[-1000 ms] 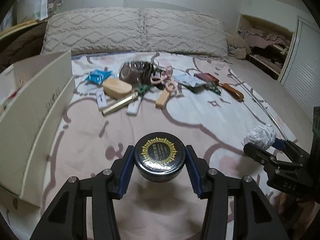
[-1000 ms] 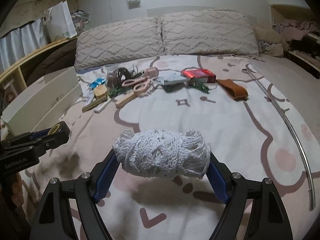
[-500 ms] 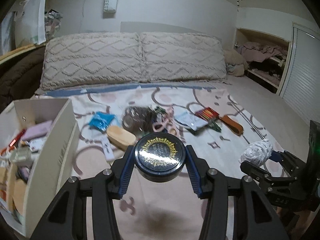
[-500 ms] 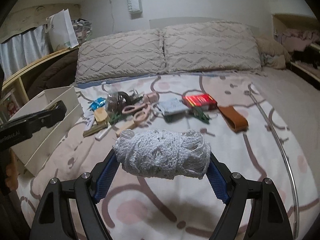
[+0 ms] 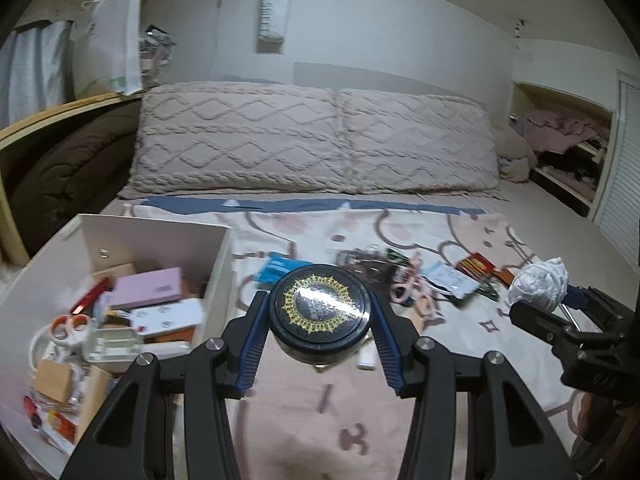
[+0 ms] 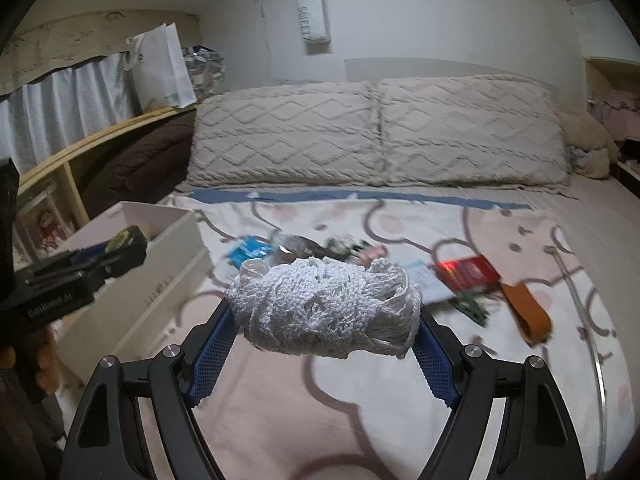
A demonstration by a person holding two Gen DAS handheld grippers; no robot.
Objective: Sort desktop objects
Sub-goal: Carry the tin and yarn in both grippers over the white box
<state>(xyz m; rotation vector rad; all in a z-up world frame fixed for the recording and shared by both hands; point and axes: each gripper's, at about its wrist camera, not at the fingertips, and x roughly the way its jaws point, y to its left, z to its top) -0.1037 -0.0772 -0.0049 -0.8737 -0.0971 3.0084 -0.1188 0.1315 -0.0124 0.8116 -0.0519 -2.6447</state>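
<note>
While both grippers hang above the patterned pink-and-cream bedspread (image 5: 400,432) with a load each, the main risk is a drop on the way to the white open-topped storage box (image 5: 160,236) at the bed's left edge. The left gripper (image 5: 319,330) is clamped on a round black tin with a gold lace-pattern lid (image 5: 319,311), its blue pads pressing the curved wall at two narrow spots only; a smooth round side like that could roll or slip out if the hand tilts sharply or knocks the box wall. The right gripper (image 6: 324,344) is closed around a white bundle of knitted netting (image 6: 324,308), soft and loosely wound, bulging past both pads, so a trailing loop might snag on the box rim or on the other gripper, which sits close alongside. Inside the box lie a lilac flat case (image 5: 146,288) and orange-handled scissors (image 5: 70,326) among other clutter, leaving little free floor, so either item may land on top and tip out. More unsorted things, among them a red packet (image 6: 468,272) and a tan leather strap (image 6: 526,314), lie across the middle of the bed.
</note>
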